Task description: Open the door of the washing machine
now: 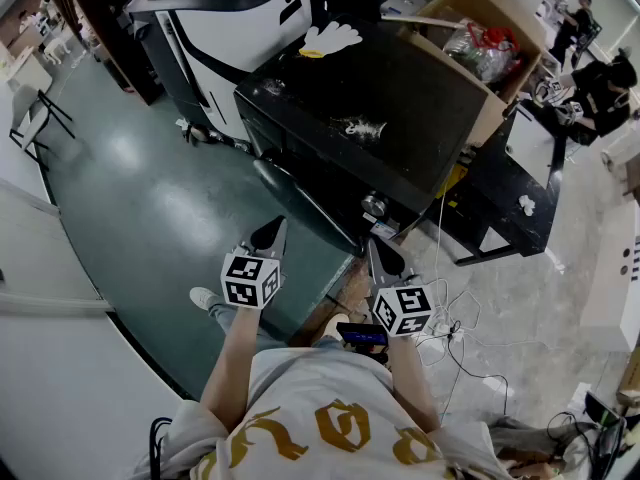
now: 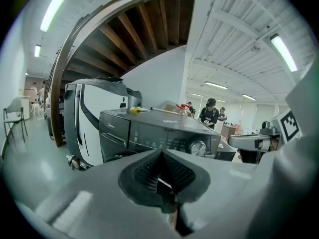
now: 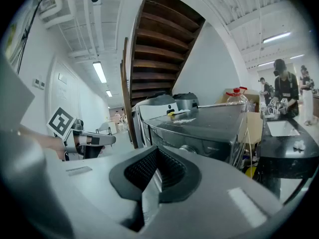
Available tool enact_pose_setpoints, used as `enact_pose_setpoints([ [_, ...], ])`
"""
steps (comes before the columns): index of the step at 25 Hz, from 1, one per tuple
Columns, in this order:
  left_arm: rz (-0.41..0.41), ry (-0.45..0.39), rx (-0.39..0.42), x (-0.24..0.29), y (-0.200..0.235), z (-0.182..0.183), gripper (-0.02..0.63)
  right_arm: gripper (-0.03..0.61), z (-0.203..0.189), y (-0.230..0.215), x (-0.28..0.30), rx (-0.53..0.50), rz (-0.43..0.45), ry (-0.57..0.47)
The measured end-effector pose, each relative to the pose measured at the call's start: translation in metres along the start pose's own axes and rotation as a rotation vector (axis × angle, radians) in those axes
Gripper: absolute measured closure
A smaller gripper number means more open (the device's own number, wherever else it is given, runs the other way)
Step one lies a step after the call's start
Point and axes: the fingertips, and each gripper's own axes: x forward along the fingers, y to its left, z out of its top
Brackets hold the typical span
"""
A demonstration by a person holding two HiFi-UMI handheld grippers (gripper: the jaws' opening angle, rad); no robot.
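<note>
Left grey gripper (image 1: 270,234) and right grey gripper (image 1: 386,258) — both pressed together, empty | short of dark grey front-loading washing machine (image 1: 340,118) | best: spread one, hook round dark door (image 1: 292,194) rim — pull outward

washing machine door (image 2: 117,157): mostly hidden behind left tool (image 2: 159,177) | panel print (image 2: 160,143): unreadable

right gripper (image 3: 156,173) jaws together, empty, washing machine (image 3: 209,127) just ahead

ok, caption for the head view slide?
Person holds left gripper and right gripper, both shut and empty, short of the dark washing machine.
</note>
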Motion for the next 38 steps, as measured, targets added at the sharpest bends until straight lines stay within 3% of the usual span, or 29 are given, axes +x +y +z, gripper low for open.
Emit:
enact_pose_setpoints([
  [8, -0.019, -0.037, -0.060, 0.000, 0.002, 0.002, 0.614, 0.565, -0.002, -0.002, 0.001, 0.004, 0.000, 0.003],
  [13, -0.033, 0.002, -0.101, 0.008, 0.003, -0.008, 0.600, 0.561, -0.006, -0.003, 0.004, 0.044, 0.027, 0.012],
  [16, -0.079, 0.044, -0.152, 0.018, -0.002, -0.019, 0.488, 0.480, -0.010, -0.004, 0.006, 0.061, 0.038, 0.030],
  [20, -0.104, 0.061, -0.145, 0.030, -0.008, -0.024, 0.475, 0.408, -0.013, -0.008, 0.007, 0.069, 0.023, 0.043],
  [29, -0.157, 0.133, -0.149, 0.072, -0.015, -0.041, 0.463, 0.445, -0.025, -0.023, 0.005, 0.050, -0.025, 0.052],
  [38, -0.134, 0.254, -0.202, 0.119, -0.008, -0.080, 0.463, 0.463, -0.034, -0.044, -0.009, 0.058, -0.096, 0.028],
])
